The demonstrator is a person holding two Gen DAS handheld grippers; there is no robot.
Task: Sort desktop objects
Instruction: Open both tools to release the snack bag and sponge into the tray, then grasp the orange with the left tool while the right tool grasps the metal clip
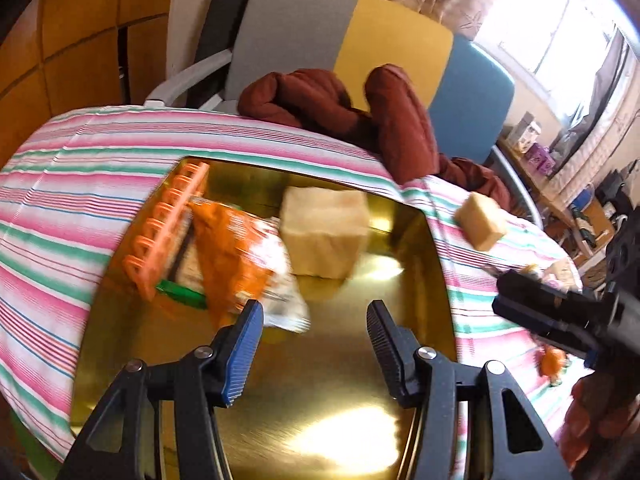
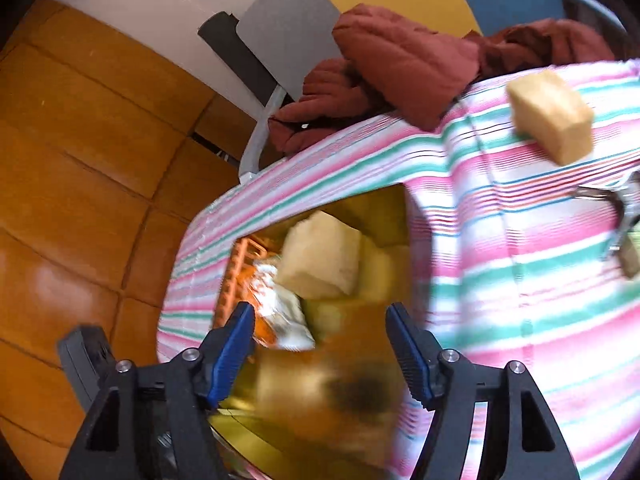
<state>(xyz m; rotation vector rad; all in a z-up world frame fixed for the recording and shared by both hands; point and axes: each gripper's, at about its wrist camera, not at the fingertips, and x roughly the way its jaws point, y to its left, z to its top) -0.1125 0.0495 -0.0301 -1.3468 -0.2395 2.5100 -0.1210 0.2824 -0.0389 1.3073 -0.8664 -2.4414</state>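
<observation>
Everything here sits around the gold tray (image 1: 340, 392), a shiny square tin on the surface under a pink, green and white striped cloth (image 1: 80, 184). Inside the tray, up toward its far side, there's a big pale foam-looking block (image 1: 324, 236), with an orange and white snack packet (image 1: 248, 264) right beside it and an orange plastic comb-like rack (image 1: 160, 236) leaning along the tray's far-left wall. Something green (image 1: 182, 294) peeks out from under the packet; can't tell what it is.

A second, smaller tan block (image 1: 480, 220) lies on the cloth outside the tray, past its far-right corner. Beyond the tray's far edge a dark red padded jacket (image 1: 360, 112) spills over the surface from a grey, yellow and blue chair (image 1: 360, 28).

The left gripper (image 1: 316, 320) hangs over the near half of the tray, jaws parted a fair way with nothing between them. The right gripper (image 2: 320, 324) is also above the tray, jaws apart and gripping nothing; that view is pretty smeared. From the left camera you can see it out past the tray's right side, with a hand (image 1: 592, 420) on it.
</observation>
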